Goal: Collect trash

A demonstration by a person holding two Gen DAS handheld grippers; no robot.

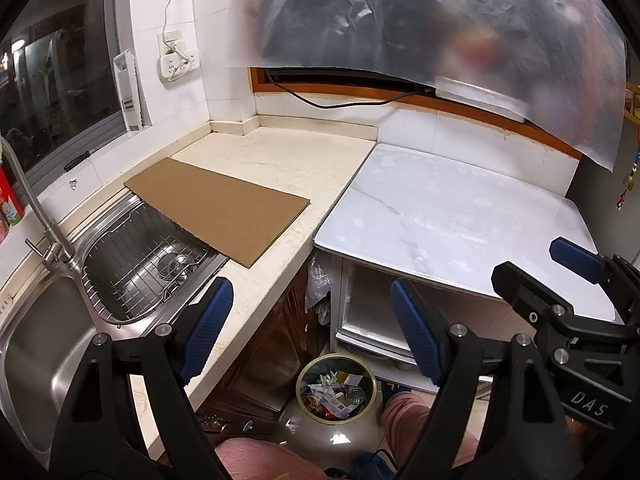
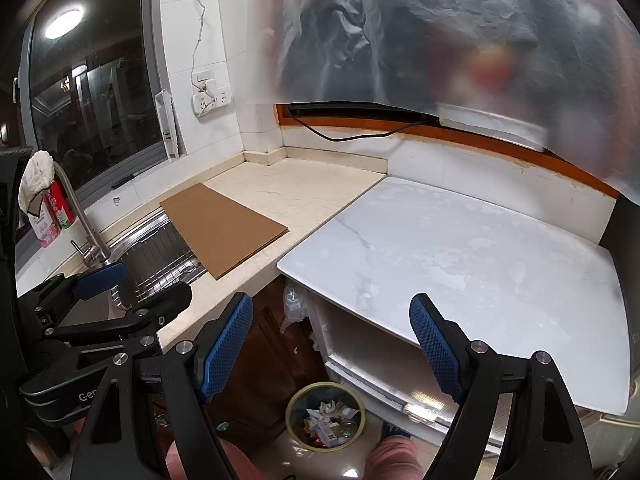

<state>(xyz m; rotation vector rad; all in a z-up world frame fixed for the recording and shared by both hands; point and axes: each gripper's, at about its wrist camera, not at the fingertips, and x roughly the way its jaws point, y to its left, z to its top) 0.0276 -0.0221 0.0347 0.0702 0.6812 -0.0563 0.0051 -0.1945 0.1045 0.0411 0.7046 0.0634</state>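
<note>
Both grippers, left (image 1: 312, 328) and right (image 2: 332, 344), spread empty above the floor trash bin (image 1: 337, 388); scan the bare counter (image 1: 280, 160) beside it before reaching.

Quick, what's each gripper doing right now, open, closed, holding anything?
Left gripper: open, blue-padded fingers spread wide, nothing between them.
Right gripper: open, blue-padded fingers spread wide, nothing between them.

Plain brown cardboard (image 1: 218, 210) beside white grey-veined marble desk (image 1: 460, 216); blue cross-hatched fingers (image 1: 206, 332); gold-rimmed bin (image 1: 337, 388) below desk.
</note>
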